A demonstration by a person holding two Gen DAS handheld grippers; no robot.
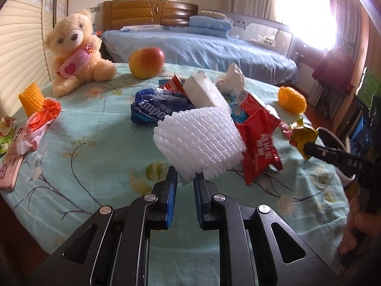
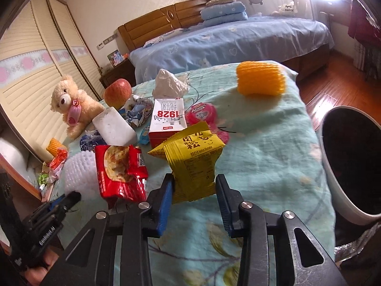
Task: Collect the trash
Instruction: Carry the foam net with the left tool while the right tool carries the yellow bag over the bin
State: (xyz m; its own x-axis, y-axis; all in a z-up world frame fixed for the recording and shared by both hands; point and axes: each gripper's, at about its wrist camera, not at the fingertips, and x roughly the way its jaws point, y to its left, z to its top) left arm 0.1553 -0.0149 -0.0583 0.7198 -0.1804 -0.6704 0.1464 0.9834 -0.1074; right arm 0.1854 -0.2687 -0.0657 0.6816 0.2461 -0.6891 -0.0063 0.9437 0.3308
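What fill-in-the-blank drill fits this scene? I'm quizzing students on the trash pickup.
1. The left claw pinches the white foam fruit net at its ____ edge.
2. The right claw holds a ____ snack wrapper.
3. The red-and-yellow apple sits beside the cream plush ____.
4. The white-rimmed bin stands to the ____ of the table in the right wrist view.

Missing: lower; yellow; bear; right

Bedroom: blue-sheeted bed (image 2: pixel 233 40), wooden headboard (image 1: pixel 150 13), louvered wardrobe doors (image 2: pixel 28 95), wood floor (image 2: pixel 333 83), glaring window (image 1: pixel 309 12).
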